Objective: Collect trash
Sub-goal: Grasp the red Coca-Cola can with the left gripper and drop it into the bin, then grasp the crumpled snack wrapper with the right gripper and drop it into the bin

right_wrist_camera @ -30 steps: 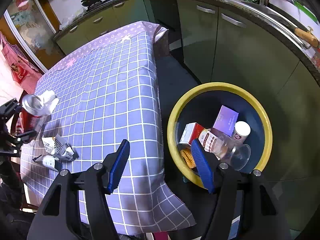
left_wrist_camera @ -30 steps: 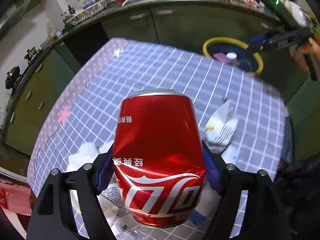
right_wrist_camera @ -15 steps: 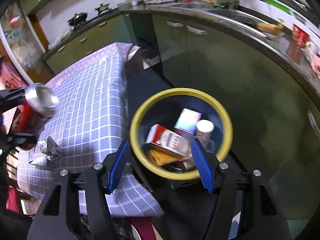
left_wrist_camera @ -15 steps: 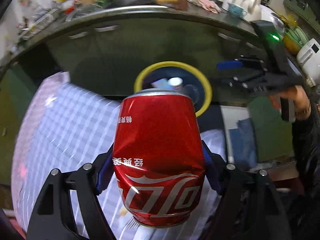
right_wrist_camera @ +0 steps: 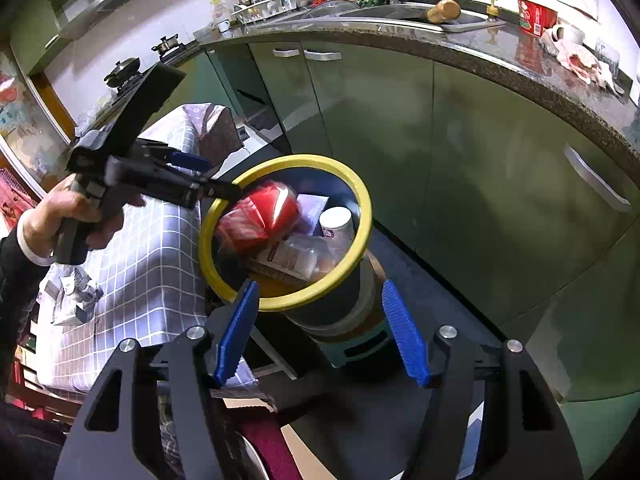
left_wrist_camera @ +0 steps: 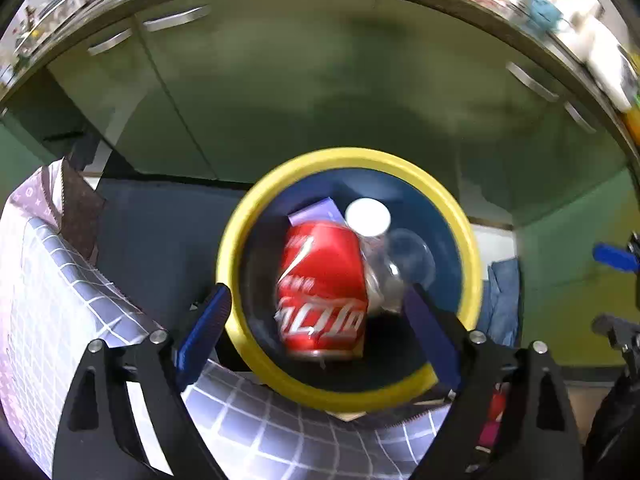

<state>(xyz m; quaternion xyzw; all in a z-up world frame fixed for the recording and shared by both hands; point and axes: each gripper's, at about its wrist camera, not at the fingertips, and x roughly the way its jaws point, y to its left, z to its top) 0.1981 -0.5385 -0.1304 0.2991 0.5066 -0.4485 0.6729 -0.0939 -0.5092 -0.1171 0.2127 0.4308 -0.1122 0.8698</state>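
Note:
The red cola can (left_wrist_camera: 322, 288) is free of my left gripper (left_wrist_camera: 316, 320) and lies blurred inside the yellow-rimmed blue bin (left_wrist_camera: 240, 240), below the fingers. The left jaws are opening and no pad touches the can. From the right wrist view the can (right_wrist_camera: 260, 220) shows as a red blur inside the bin (right_wrist_camera: 360, 240), just under the left gripper (right_wrist_camera: 208, 178), which a hand (right_wrist_camera: 52, 216) holds over the rim. My right gripper (right_wrist_camera: 320, 328) is open with nothing between its blue pads, above the bin's near side.
The bin holds a white-capped jar (left_wrist_camera: 367, 217), a clear plastic cup (left_wrist_camera: 412, 256) and a purple box (left_wrist_camera: 316, 210). The checked tablecloth (right_wrist_camera: 152, 264) with paper scraps (right_wrist_camera: 76, 296) lies left of the bin. Green cabinets (right_wrist_camera: 440, 160) stand behind.
My left gripper carried the can from over the table to above the bin, opened, and the can dropped in. The right gripper swung back from the bin.

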